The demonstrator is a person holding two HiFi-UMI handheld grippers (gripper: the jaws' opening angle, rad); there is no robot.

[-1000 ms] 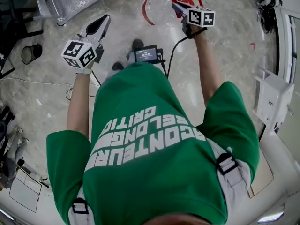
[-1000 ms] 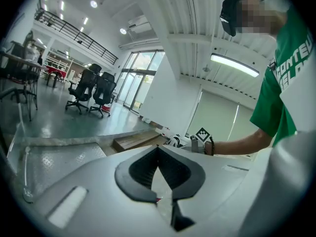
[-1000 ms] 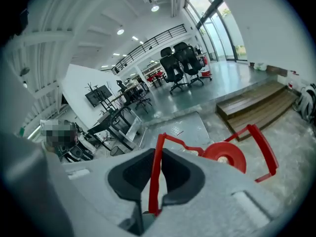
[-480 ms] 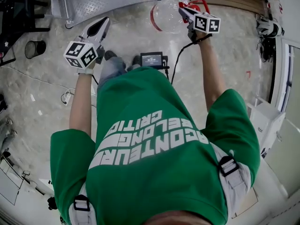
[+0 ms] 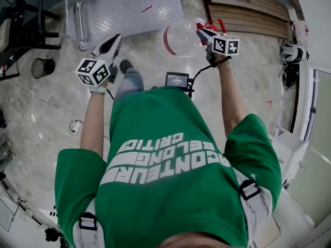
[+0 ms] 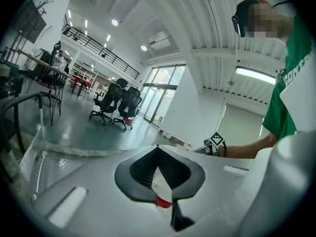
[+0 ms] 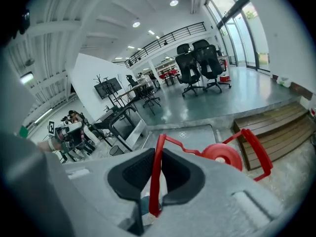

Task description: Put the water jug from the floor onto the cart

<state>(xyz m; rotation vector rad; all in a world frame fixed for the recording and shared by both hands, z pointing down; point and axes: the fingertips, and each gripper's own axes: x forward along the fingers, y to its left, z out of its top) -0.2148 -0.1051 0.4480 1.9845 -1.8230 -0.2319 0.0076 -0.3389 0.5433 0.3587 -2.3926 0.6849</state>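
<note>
Water jug (image 5: 182, 35): clear, with a red cap (image 7: 222, 157); it hangs by its red handle (image 7: 157, 177) from your right gripper, over the floor just beside the cart's near edge and not on the deck.
Shirt (image 5: 170, 180): green with white lettering, nearest the head camera.
Screen unit (image 5: 177, 79): small and dark, at your waist, with a cable running towards your right arm.
Shoe (image 5: 125, 66): one foot shows ahead of you on the mottled floor (image 5: 46, 123).
Left gripper (image 5: 115, 39): your jaws meet at the tips and grip nothing; it points towards the cart.
Right gripper (image 5: 204, 33): your jaws stand narrow, pressed on the thin red bar of the handle.
Bin (image 5: 42, 67): small and black, on the floor to your left.
Cart (image 5: 129, 9): a bare diamond-plate deck, just beyond both grippers.
Wooden steps (image 5: 248, 12): slatted, past the jug on your right.
</note>
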